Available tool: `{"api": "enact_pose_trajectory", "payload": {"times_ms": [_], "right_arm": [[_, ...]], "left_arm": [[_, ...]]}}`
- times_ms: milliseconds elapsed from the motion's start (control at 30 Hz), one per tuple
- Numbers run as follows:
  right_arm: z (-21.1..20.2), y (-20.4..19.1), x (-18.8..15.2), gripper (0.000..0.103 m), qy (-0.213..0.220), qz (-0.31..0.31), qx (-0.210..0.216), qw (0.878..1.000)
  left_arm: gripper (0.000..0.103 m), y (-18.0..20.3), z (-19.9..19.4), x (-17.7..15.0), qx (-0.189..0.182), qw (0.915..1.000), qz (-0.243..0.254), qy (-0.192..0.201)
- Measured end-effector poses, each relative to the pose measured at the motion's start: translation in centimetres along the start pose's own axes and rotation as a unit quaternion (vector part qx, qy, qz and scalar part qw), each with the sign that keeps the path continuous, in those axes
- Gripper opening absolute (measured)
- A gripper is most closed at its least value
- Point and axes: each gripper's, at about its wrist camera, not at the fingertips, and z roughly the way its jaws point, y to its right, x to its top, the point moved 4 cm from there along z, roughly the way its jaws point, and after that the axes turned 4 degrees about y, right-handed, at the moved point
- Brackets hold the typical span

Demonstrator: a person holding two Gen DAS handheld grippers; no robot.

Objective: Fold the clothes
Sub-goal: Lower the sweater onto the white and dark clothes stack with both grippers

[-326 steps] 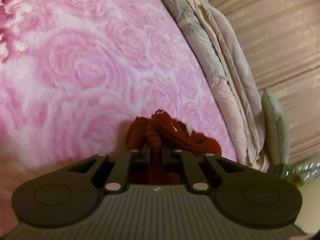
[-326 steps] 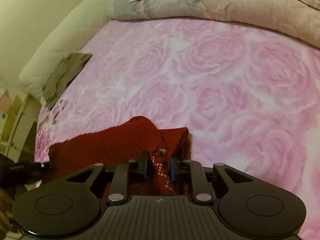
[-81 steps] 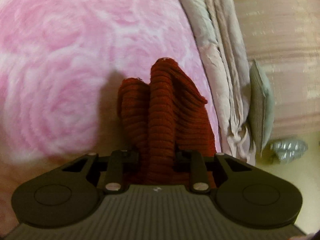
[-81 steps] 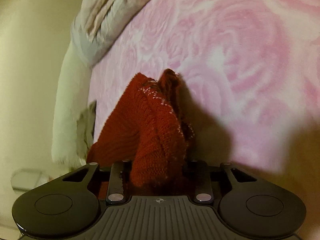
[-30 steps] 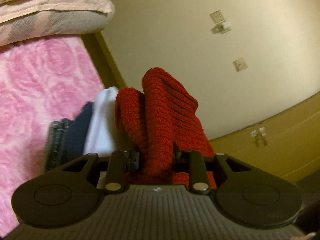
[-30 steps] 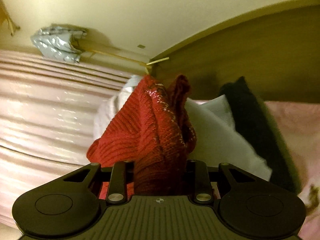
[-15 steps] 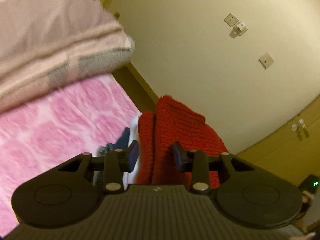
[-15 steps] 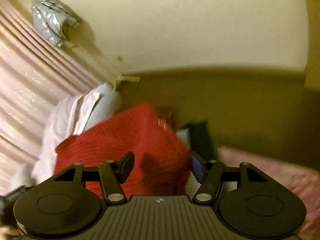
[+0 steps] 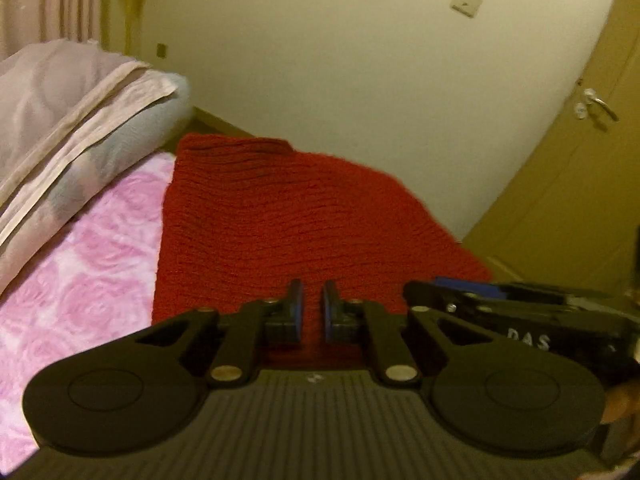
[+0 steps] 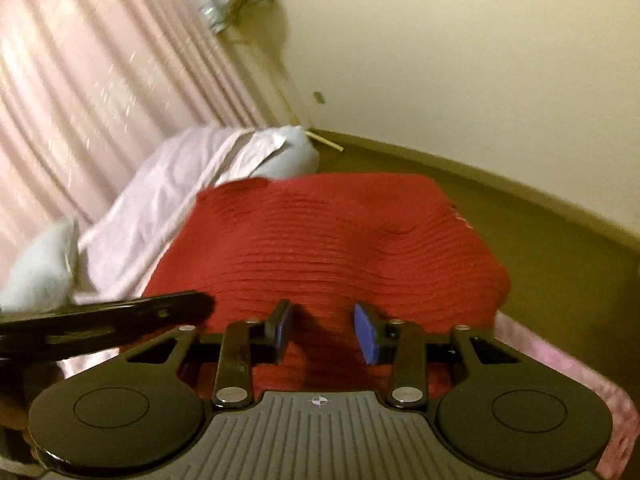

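A red knitted sweater [image 9: 280, 220] lies folded and flat at the end of the bed, also seen in the right wrist view [image 10: 340, 240]. My left gripper [image 9: 312, 314] hovers at its near edge, its blue pads drawn close with only a thin slit and nothing caught between them. My right gripper [image 10: 324, 334] stands open over the near edge, with sweater showing between its pads but not pinched. One of the right gripper's fingers [image 9: 480, 300] shows at the right of the left wrist view. What lies under the sweater is hidden.
A pink rose-patterned blanket [image 9: 80, 280] covers the bed. Folded pale bedding [image 9: 80, 120] lies along the left, by a pink curtain [image 10: 80, 80]. A brown bed frame [image 10: 560, 240] and cream wall stand behind the sweater. A door [image 9: 580, 160] is at the right.
Both grippers carried the bunched sweater to the bed's end, then let go. It now lies spread flat. The left pads have drawn together since half a second ago; the right stays open.
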Motion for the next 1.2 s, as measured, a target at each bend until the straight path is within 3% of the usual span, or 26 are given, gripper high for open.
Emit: {"api": "enact_pose_trajectory", "payload": {"times_ms": [67,367,500,633,767,867,1000,1100,1200], "right_arm": [[0.5,-0.8,-0.5,0.039,-0.003,-0.02,-0.002,1.0],[4.0,-3.1,-3.0,0.039,-0.033,-0.115,-0.038,0.992],[4.6,-2.7,-3.9,0.039,-0.037,-0.117,-0.046,0.991],[3.9,-2.1,-2.8,0.039,-0.034,-0.086,-0.037,0.995],[0.7,-1.5,-1.5,0.039,0.009,-0.052,-0.031,0.998],[-1.7,-1.5,-1.4,0.039,0.028,-0.035,-0.021,0.999],[-1.7,-2.0,-2.7,0.039,0.005,-0.039,-0.012,0.999],[0.1,-2.0,-4.0,0.039,-0.021,-0.043,-0.01,0.999],[-0.6,-2.6,-3.6,0.039,-0.016,-0.061,-0.01,0.998]], "left_arm": [[0.009,-1.5,0.2,-0.5,-0.006,0.9997,-0.023,-0.002],[0.01,-3.1,1.6,-1.8,0.005,0.9996,-0.024,-0.015],[0.01,-3.2,1.7,-2.1,0.006,0.9992,-0.037,-0.014],[0.009,-2.8,0.6,-1.5,0.006,0.9988,-0.048,0.005],[0.007,-2.2,-2.4,-1.1,0.023,0.9977,-0.049,0.042],[0.007,-2.0,-4.1,-1.6,0.029,0.9966,-0.06,0.048],[0.007,-1.6,-3.6,-2.2,0.047,0.9974,-0.045,0.031],[0.007,-2.2,-3.0,-2.5,0.067,0.9956,-0.061,0.022],[0.007,-1.5,-4.1,-2.1,0.083,0.9946,-0.058,0.023]]}}
